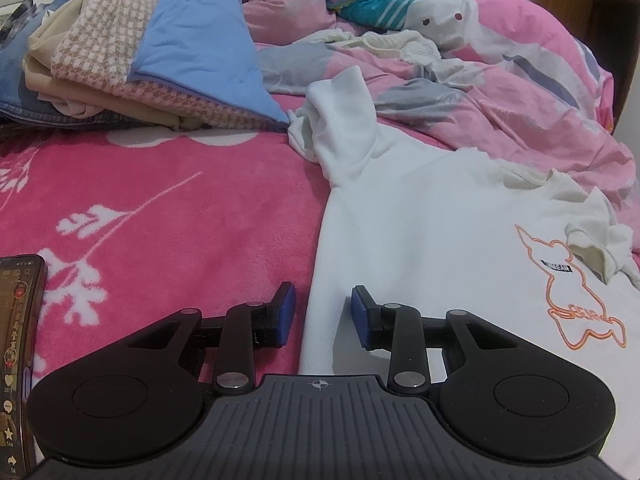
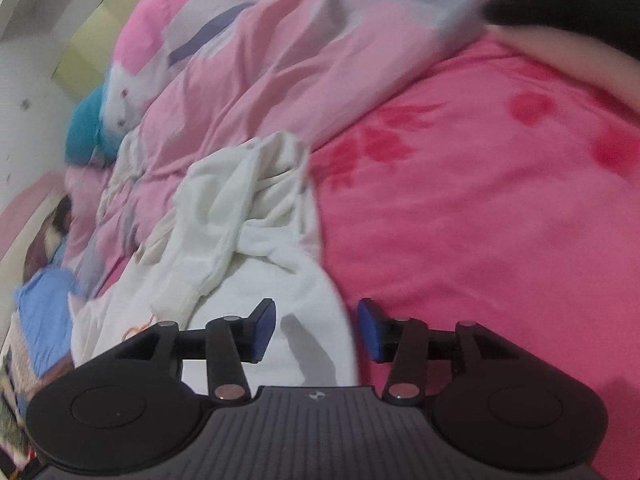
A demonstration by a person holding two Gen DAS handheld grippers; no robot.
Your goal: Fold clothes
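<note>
Partly done, by the look of it: a stack of folded clothes (image 1: pixel 140 60) sits at the far left of the pink blanket (image 1: pixel 160 220), while a white sweatshirt (image 1: pixel 420 240) lies spread face up and unfolded, its sleeve (image 1: pixel 340 120) bunched toward the stack. More loose garments lie on the rumpled duvet (image 1: pixel 500 92) behind.

Left gripper (image 1: pixel 323 316) has its fingers apart, straddling the sweatshirt's side edge, not pinching it. Right gripper (image 2: pixel 316 330) also has its fingers apart, over the opposite edge, holding nothing.

Writing: orange cat outline (image 1: pixel 568 288) with a small black label, text too small to read. Phone (image 1: pixel 20 360) at left, screen unreadable.
</note>
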